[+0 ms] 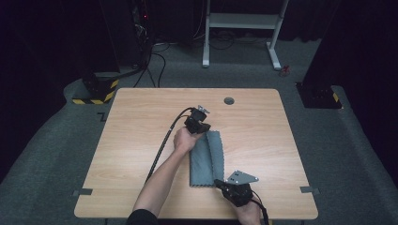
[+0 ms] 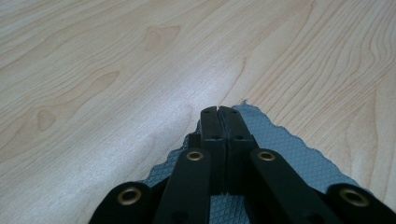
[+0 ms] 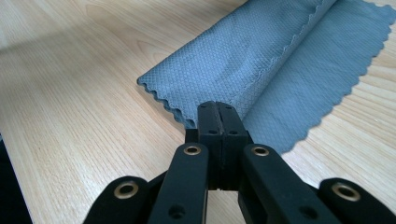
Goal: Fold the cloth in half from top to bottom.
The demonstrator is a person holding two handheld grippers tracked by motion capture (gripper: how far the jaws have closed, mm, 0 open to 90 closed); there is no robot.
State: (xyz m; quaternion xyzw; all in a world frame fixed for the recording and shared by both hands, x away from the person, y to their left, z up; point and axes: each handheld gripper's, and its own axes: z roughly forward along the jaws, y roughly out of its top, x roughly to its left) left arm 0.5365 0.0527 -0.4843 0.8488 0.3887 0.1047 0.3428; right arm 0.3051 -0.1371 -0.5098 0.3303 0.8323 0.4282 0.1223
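Note:
A grey waffle-textured cloth (image 1: 206, 159) with scalloped edges lies folded lengthwise into a long strip on the wooden table (image 1: 141, 140). My left gripper (image 1: 202, 131) is at the strip's far end, jaws shut on the cloth's corner (image 2: 289, 149), which spreads out beneath the closed tips of the left gripper (image 2: 218, 109). My right gripper (image 1: 217, 182) is at the near end by the table's front edge. In the right gripper view the right gripper (image 3: 217, 106) is shut on the cloth (image 3: 261, 60) at its near scalloped edge, with the folded layer stretching away from it.
A round cable hole (image 1: 229, 100) sits near the table's far edge. Bare wood lies on both sides of the cloth. Beyond the table stand a white desk frame (image 1: 241, 28), cables on the floor and a yellow-black striped base (image 1: 96, 93).

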